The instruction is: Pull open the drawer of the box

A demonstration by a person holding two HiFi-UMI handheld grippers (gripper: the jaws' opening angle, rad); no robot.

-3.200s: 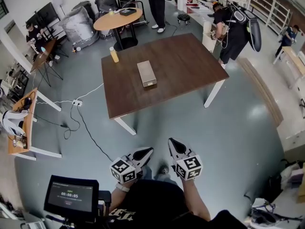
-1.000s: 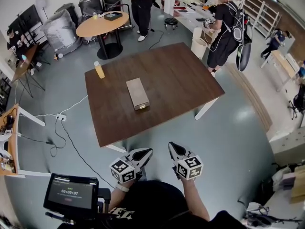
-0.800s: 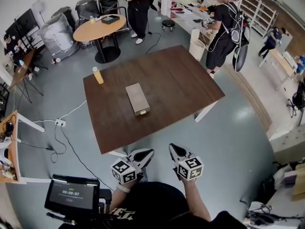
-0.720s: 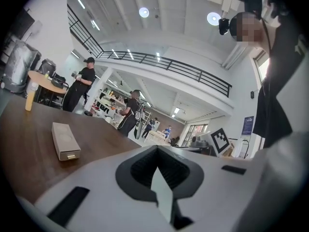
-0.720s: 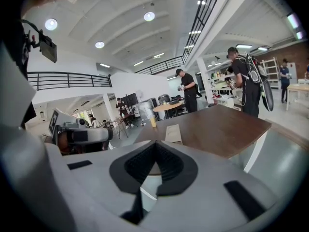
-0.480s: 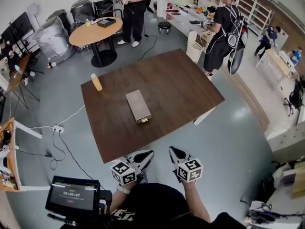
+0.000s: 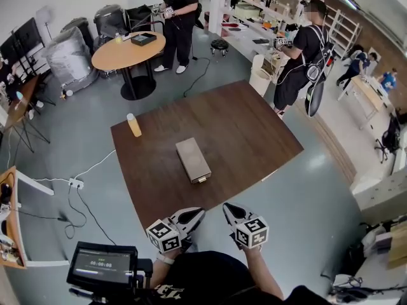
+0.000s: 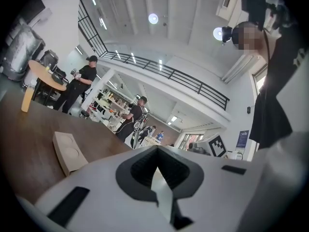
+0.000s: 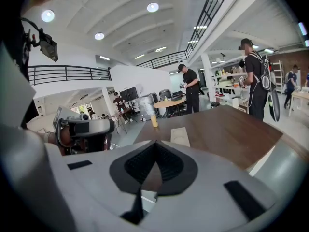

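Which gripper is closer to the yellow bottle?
Left. The left gripper is by the table edge, diagonally from the yellow bottle; the right gripper sits farther right.

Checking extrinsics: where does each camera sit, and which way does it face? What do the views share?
Head view: on the person's head, looking steeply down at the brown table and the box; shows both forearms, the left gripper and the right gripper.
Left gripper view: rides on the left gripper, looking along its closed jaws across the tabletop; its own jaws fill the bottom.
Right gripper view: rides on the right gripper, facing the table along its closed jaws.
Shared: all three see the table, box and yellow bottle.
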